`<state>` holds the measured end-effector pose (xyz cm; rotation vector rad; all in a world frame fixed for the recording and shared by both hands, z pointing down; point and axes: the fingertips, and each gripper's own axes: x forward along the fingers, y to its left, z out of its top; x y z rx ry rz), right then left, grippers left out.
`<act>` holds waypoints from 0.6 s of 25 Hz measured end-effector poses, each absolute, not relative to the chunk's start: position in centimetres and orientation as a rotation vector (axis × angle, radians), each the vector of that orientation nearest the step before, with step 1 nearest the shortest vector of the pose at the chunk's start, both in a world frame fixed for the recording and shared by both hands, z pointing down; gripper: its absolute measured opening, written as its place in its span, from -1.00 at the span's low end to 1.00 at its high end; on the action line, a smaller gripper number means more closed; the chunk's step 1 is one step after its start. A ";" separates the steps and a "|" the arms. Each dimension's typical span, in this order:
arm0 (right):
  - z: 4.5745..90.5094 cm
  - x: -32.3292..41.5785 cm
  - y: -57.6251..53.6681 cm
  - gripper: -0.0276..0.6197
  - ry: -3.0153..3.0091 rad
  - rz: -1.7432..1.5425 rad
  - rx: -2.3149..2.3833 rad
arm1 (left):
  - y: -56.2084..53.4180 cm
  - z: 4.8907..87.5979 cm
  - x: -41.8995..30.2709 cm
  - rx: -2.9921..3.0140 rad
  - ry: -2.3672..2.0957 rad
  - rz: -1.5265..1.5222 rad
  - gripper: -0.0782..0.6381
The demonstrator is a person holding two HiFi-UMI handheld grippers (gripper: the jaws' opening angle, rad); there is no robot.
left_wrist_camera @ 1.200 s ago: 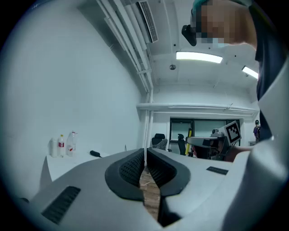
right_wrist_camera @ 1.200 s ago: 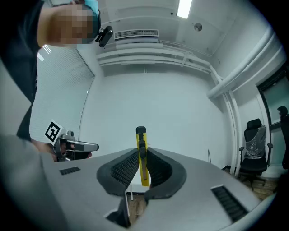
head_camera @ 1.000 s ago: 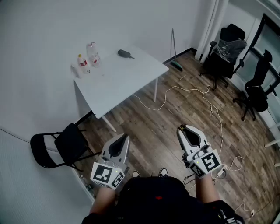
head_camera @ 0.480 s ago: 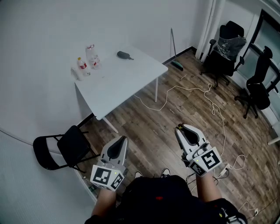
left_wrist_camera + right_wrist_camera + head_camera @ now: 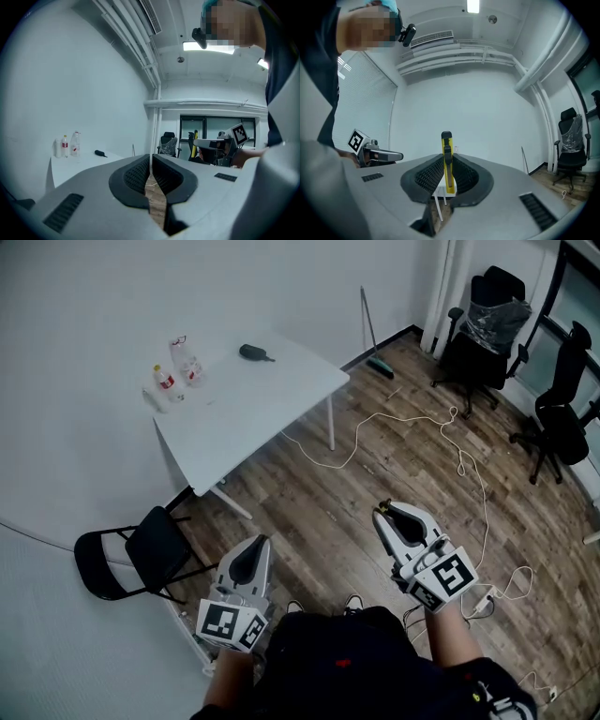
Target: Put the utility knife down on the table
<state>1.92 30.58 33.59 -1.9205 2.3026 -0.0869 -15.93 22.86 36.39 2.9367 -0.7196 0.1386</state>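
A yellow utility knife (image 5: 447, 150) stands upright between the pads of my right gripper (image 5: 446, 182), which is shut on it. In the head view the right gripper (image 5: 397, 519) hangs over the wooden floor, well short of the white table (image 5: 265, 415). My left gripper (image 5: 249, 561) is lower left, also over the floor. In the left gripper view its pads (image 5: 140, 174) meet with nothing between them, and the table (image 5: 79, 166) lies far ahead.
Two bottles (image 5: 176, 369) and a dark object (image 5: 251, 352) sit at the table's far side. A black folding chair (image 5: 131, 554) stands at the left, office chairs (image 5: 487, 329) at the back right. A white cable (image 5: 450, 456) trails across the floor.
In the head view the table has slid up and left. Both grippers sit slightly lower in the picture. The knife stays gripped in the right one.
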 end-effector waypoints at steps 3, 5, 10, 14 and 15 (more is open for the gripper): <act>35.1 4.5 31.6 -0.72 2.314 -0.124 -1.913 | 24.3 36.6 -13.7 2.939 -0.719 0.164 -0.68; 36.0 5.5 31.9 -0.72 2.330 -0.148 -1.914 | 24.7 36.7 -12.7 2.943 -0.718 0.189 -0.68; 37.6 7.2 31.8 -0.72 2.335 -0.193 -1.907 | 24.1 37.5 -11.1 2.929 -0.727 0.222 -0.68; 38.1 8.3 31.1 -0.72 2.345 -0.187 -1.907 | 22.4 37.9 -9.4 2.929 -0.710 0.214 -0.68; 38.1 8.7 31.0 -0.72 2.344 -0.182 -1.912 | 22.0 38.0 -8.9 2.931 -0.703 0.209 -0.68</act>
